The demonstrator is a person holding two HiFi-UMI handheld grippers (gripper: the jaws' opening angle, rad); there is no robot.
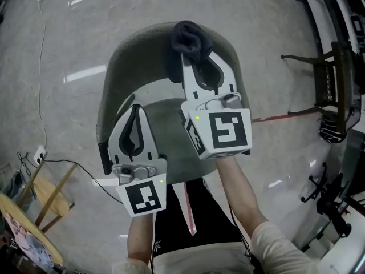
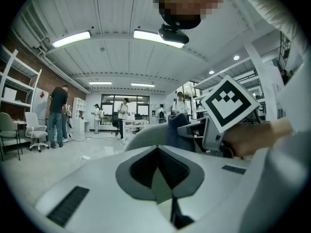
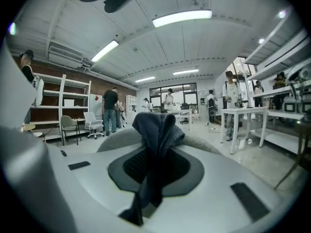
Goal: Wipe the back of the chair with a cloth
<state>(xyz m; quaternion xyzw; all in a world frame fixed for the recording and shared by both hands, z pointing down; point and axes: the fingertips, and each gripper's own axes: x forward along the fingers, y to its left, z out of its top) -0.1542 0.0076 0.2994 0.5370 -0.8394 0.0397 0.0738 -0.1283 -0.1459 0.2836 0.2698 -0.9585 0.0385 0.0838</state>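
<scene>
From above, in the head view, a grey upholstered chair [image 1: 122, 61] shows its curved back. My right gripper [image 1: 191, 55] is shut on a dark blue cloth [image 1: 191, 37], which rests bunched on the top edge of the chair back. In the right gripper view the cloth [image 3: 155, 130] hangs between the jaws, with the chair back [image 3: 114, 139] just behind it. My left gripper [image 1: 136, 109] hovers over the left side of the seat, shut and empty. The left gripper view shows its jaws [image 2: 158, 152] closed, with the chair back [image 2: 146, 132] and the cloth [image 2: 177, 127] ahead.
A wooden stool [image 1: 34, 207] stands at the lower left, near a power strip [image 1: 40, 153] and its cable. To the right are a dark chair [image 1: 333, 84] and a red floor line [image 1: 279, 117]. Far off stand people, white tables [image 3: 243, 118] and office chairs [image 2: 34, 130].
</scene>
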